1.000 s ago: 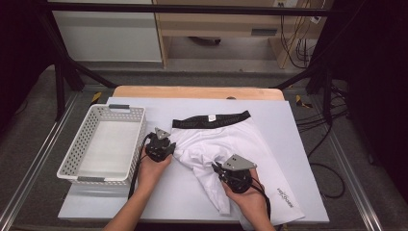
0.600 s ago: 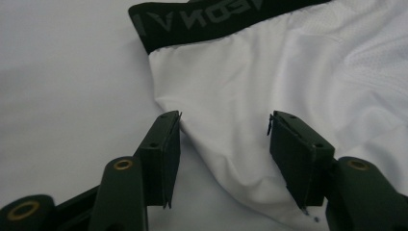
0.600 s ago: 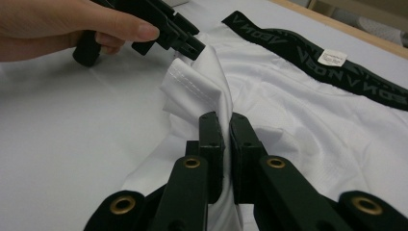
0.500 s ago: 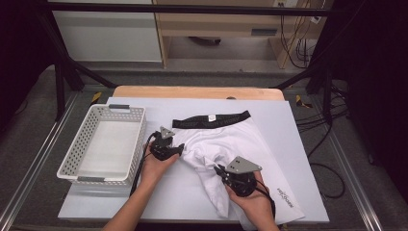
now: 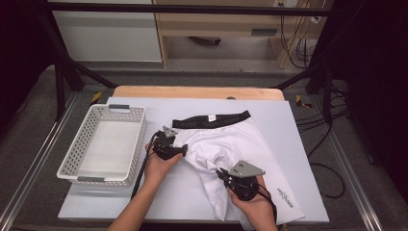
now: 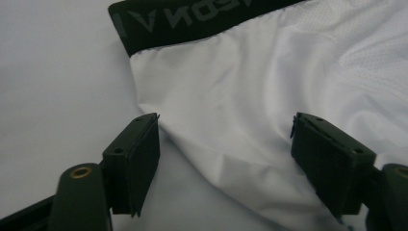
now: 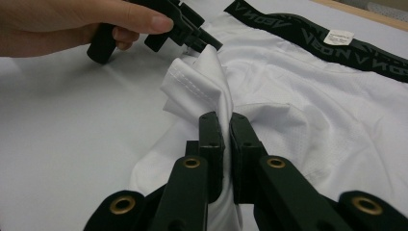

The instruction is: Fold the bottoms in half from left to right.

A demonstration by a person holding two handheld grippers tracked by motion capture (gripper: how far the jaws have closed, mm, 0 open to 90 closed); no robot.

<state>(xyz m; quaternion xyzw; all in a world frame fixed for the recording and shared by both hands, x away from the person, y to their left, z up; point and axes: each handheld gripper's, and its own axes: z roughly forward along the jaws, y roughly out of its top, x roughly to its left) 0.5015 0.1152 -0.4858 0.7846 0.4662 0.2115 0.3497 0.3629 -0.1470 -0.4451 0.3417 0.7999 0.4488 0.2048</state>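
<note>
white boxer shorts (image 5: pixel 231 144) spread flat near the middle of the counter (image 5: pixel 144 202), black waistband (image 5: pixel 211 120) at the far edge, small white tag (image 5: pixel 211 117) on it. one leg hem bunched up and lifted off the surface, seen in the right gripper view as a folded peak (image 7: pixel 192 82).

right gripper (image 5: pixel 226 176) at the near right of the shorts, held in a hand (image 5: pixel 250 207) coming in from the bottom edge. jaws clamped tight on a pinch of white fabric, pads pressed together with cloth between them (image 7: pixel 226 125).

left gripper (image 5: pixel 185 150) at the left side of the shorts, held in the other hand (image 5: pixel 159 166). jaws have just been opening, now standing wide apart; white fabric lying between them (image 6: pixel 226 144) but neither pad pressing on it. tips just touching or right beside the lifted hem in the right gripper view (image 7: pixel 211 45), cannot tell which.

white slotted basket (image 5: pixel 72 163) to the left of the shorts, on the counter's left edge, well apart from the fabric. wooden strip (image 5: pixel 144 91) along the far edge of the counter.
</note>
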